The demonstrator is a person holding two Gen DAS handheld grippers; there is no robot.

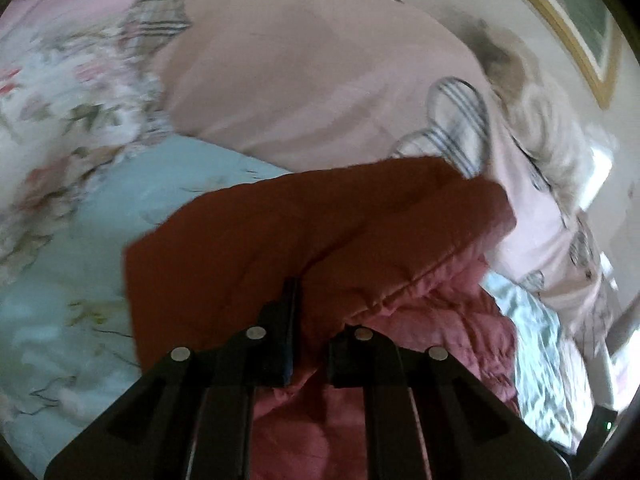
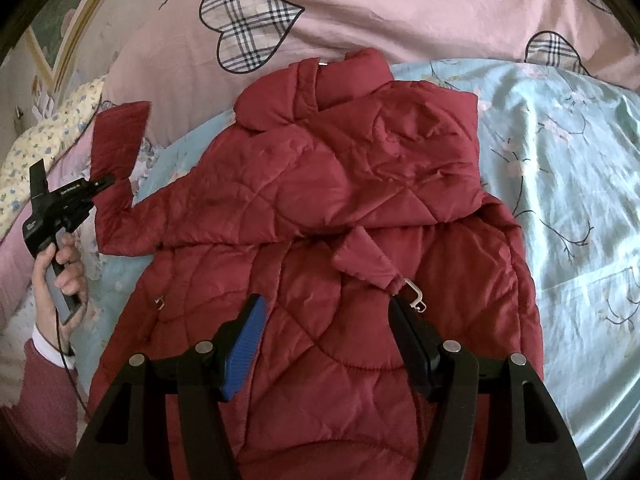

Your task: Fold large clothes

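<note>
Right wrist view is showing a red quilted coat (image 2: pixel 320 216) lying on the bed (image 2: pixel 560 160), the right tongs (image 2: pixel 326 320) gaping wide above it, the left tongs (image 2: pixel 106 180) pinching its sleeve (image 2: pixel 120 140).

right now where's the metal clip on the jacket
In the right wrist view the metal clip hangs from a padded strap end on the red jacket, just beyond the right tongs' right finger.

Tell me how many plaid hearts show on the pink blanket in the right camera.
2. One big heart lies above the red jacket, toward the upper left. A second heart sits at upper right, partly tucked under the blue sheet. More may be hidden.
</note>
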